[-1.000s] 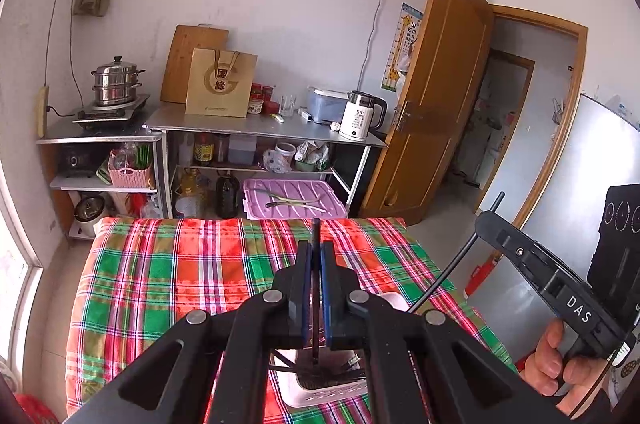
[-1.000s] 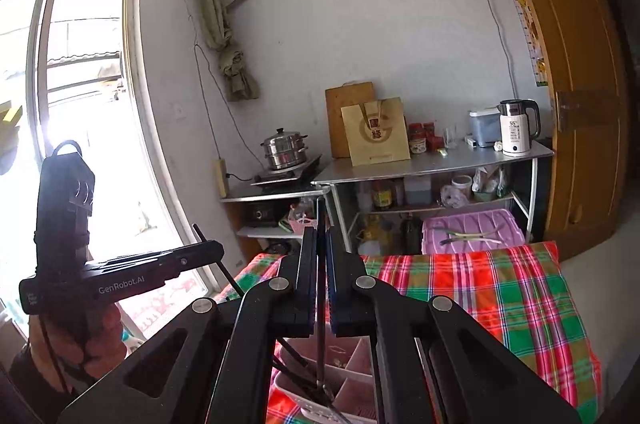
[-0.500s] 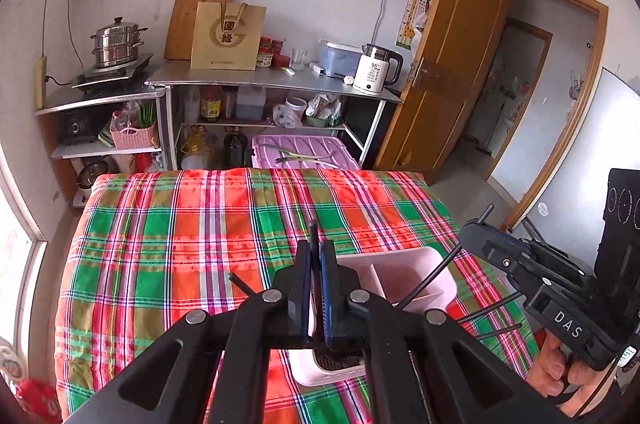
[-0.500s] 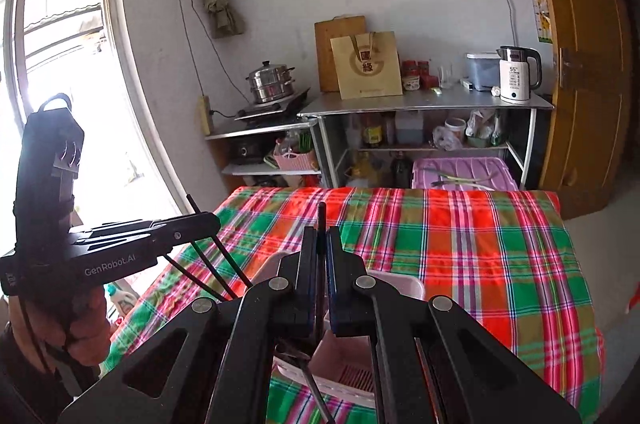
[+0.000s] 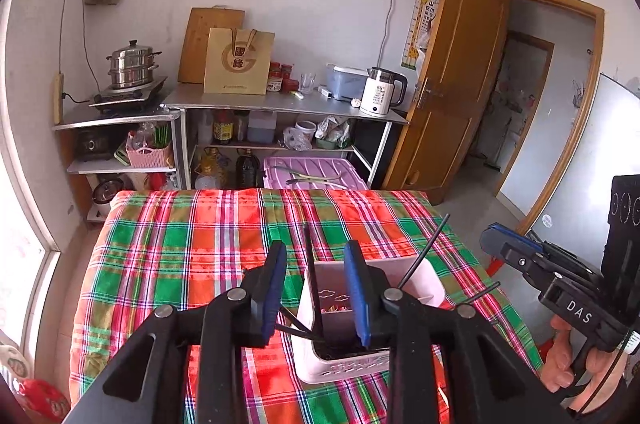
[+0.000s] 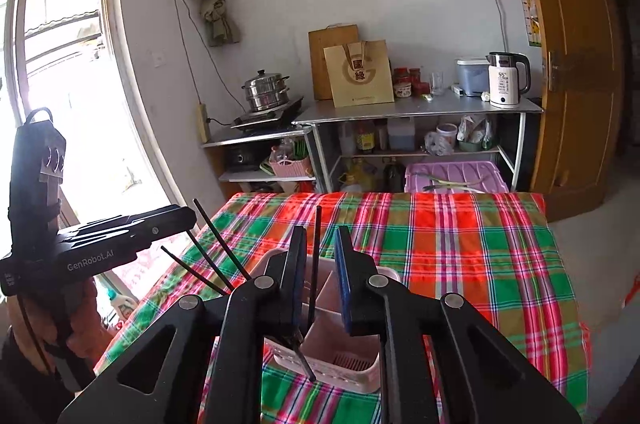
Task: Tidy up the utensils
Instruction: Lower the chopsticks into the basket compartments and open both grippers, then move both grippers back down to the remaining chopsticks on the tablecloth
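Both grippers, left gripper (image 5: 316,298) and right gripper (image 6: 318,278), have just been opening, each leaving a chopstick (image 5: 312,284) standing free between spread jaws in the holder (image 5: 424,290) at lower centre; nothing else lies loose on the table (image 5: 180,256).

Daylight from the window (image 6: 68,72) on my left blows out white there. Everything else looks bright, sharp, soft-shadowed. Fisheye edges curve and darken.

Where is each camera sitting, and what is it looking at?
Left wrist view: sits on the left tongs, looks past the chopstick over the white holder at the shelves; the other hand shows.
Right wrist view: sits on the right tongs, looks the same way; the left tongs show by the window.
Both share the holder, plaid cloth and kettle.
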